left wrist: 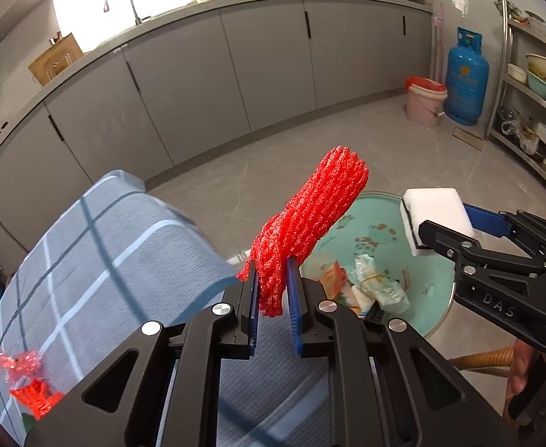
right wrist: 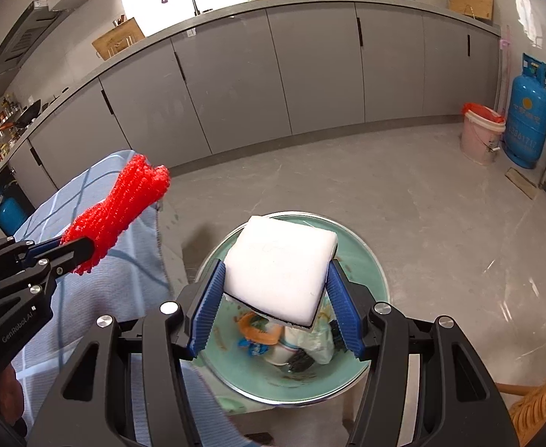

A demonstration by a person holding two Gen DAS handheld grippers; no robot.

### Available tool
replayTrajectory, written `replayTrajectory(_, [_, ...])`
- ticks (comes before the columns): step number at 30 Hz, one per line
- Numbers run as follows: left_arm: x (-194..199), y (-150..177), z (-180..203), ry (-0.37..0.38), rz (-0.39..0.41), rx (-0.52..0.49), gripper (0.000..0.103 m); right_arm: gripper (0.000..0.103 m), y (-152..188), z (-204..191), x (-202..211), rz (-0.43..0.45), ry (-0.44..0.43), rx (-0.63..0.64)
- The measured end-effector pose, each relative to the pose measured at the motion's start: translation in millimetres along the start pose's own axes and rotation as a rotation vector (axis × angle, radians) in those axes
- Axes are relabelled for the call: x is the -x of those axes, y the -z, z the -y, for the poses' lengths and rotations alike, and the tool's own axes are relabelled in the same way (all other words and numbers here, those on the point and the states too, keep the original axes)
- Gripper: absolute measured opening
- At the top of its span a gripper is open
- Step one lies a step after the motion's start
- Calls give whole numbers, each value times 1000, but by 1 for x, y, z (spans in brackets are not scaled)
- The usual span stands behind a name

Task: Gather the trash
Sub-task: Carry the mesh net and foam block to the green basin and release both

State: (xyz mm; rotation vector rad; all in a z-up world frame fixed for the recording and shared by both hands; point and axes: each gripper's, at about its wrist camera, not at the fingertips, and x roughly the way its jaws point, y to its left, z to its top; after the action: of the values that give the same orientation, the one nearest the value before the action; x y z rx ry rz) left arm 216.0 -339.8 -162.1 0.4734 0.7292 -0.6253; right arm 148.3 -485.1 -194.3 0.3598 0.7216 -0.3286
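My left gripper (left wrist: 273, 279) is shut on a red foam fruit net (left wrist: 310, 219), which sticks up and forward from its blue pads. It hangs beside a mint-green basin (left wrist: 433, 290) that holds wrappers and other trash (left wrist: 370, 287). My right gripper (right wrist: 276, 298) is shut on a white foam block with a black underside (right wrist: 280, 268), held right above the same basin (right wrist: 366, 260). From the right wrist, the left gripper (right wrist: 72, 253) and its red net (right wrist: 120, 208) show at the left. From the left wrist, the right gripper (left wrist: 444, 231) and its white block (left wrist: 437, 212) show at the right.
A table with a blue checked cloth (left wrist: 98, 260) lies left of the basin, with red net scraps (left wrist: 27, 383) near its front corner. A wicker chair (right wrist: 533, 402) stands at the right. Grey cabinets (right wrist: 310, 70), a pink bucket (right wrist: 481, 138) and a blue gas cylinder (right wrist: 530, 123) line the far floor.
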Motion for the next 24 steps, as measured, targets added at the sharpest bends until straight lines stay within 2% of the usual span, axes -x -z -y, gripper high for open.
replayTrajectory(8, [-28, -3, 15, 27, -46, -19, 15, 57, -3, 16, -22, -26, 8, 8])
replayTrajectory(15, [-40, -7, 26, 41, -51, -31, 18, 61, 0, 31, -33, -38, 4, -18])
replayTrajectory(16, [-41, -7, 25, 40, -51, -29, 21, 61, 0, 33, -34, -35, 7, -22])
replayTrajectory(17, [-42, -7, 25, 37, -51, -27, 33, 64, 1, 35, -33, -29, 7, -29])
replayTrajectory(18, [-42, -7, 25, 34, -51, -23, 41, 71, 1, 37, -32, -23, 6, -37])
replayTrajectory(19, [-42, -6, 25, 30, -46, -22, 46, 73, 2, 39, -32, -21, 8, -42])
replayTrajectory(21, [-42, -5, 27, 28, -44, -29, 47, 73, 2, 41, -32, -22, 16, -46])
replayTrajectory(24, [-41, -4, 28, 33, -40, -31, 54, 77, 5, 45, -31, -20, 23, -64])
